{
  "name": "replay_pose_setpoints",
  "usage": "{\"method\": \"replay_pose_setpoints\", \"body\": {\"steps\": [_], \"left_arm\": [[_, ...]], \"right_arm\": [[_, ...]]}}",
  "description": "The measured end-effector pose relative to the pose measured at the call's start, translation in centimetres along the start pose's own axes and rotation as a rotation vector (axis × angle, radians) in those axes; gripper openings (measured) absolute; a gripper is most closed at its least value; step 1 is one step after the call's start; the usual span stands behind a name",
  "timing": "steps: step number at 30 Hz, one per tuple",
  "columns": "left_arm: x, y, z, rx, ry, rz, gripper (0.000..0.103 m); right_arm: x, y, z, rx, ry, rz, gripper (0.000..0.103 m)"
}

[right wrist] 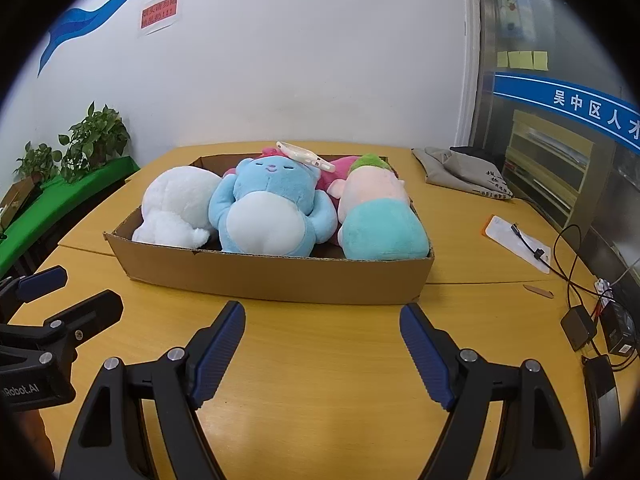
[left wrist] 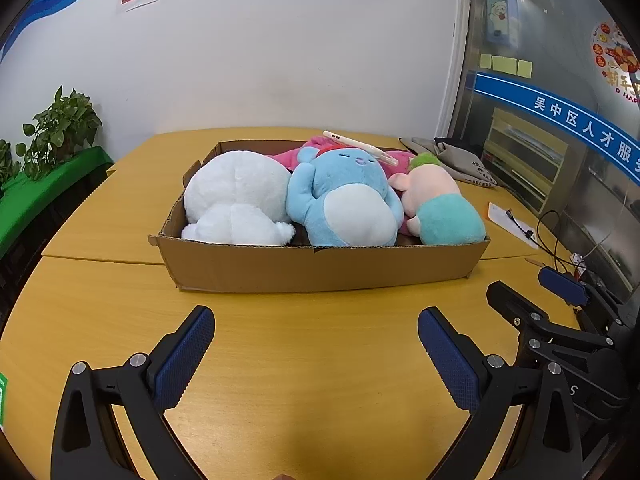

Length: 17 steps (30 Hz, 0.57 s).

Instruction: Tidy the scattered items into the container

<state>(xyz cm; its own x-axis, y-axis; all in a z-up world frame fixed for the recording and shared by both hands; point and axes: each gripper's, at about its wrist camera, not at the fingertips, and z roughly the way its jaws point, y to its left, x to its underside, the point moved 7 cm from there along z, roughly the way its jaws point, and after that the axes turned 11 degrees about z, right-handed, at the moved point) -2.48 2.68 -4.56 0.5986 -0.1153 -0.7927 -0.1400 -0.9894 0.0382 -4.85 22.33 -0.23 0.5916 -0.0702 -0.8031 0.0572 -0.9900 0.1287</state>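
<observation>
A shallow cardboard box [left wrist: 320, 270] [right wrist: 276, 276] stands on the yellow table. In it lie a white plush [left wrist: 236, 196] [right wrist: 176, 204], a blue plush [left wrist: 344, 200] [right wrist: 272, 208], a pink-and-teal plush [left wrist: 440, 208] [right wrist: 380, 216] and a magenta plush [left wrist: 292, 156] behind them. A pale phone [left wrist: 360, 146] [right wrist: 306, 156] rests on top of the blue plush. My left gripper [left wrist: 316, 332] is open and empty, short of the box front. My right gripper [right wrist: 322, 328] is open and empty, also short of the box. Each gripper shows at the edge of the other's view.
A grey cloth bag [left wrist: 460, 158] [right wrist: 460, 172] lies at the back right. A white card with a cable [right wrist: 516, 240], adapters and wires [right wrist: 580, 328] lie on the right. Potted plants [left wrist: 60, 132] stand on a green ledge at the left.
</observation>
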Motion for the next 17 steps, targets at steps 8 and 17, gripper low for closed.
{"method": "replay_pose_setpoints", "body": {"steps": [8,17], "left_arm": [[0.3,-0.4,0.0,0.014,0.010,0.000,0.103],[0.7,-0.9,-0.3,-0.022,0.017,0.012,0.103]], "right_arm": [[0.4,0.3,-0.2,-0.013,0.004,-0.008,0.080],[1.1,0.2,-0.1,-0.018,0.017,0.001,0.080]]}}
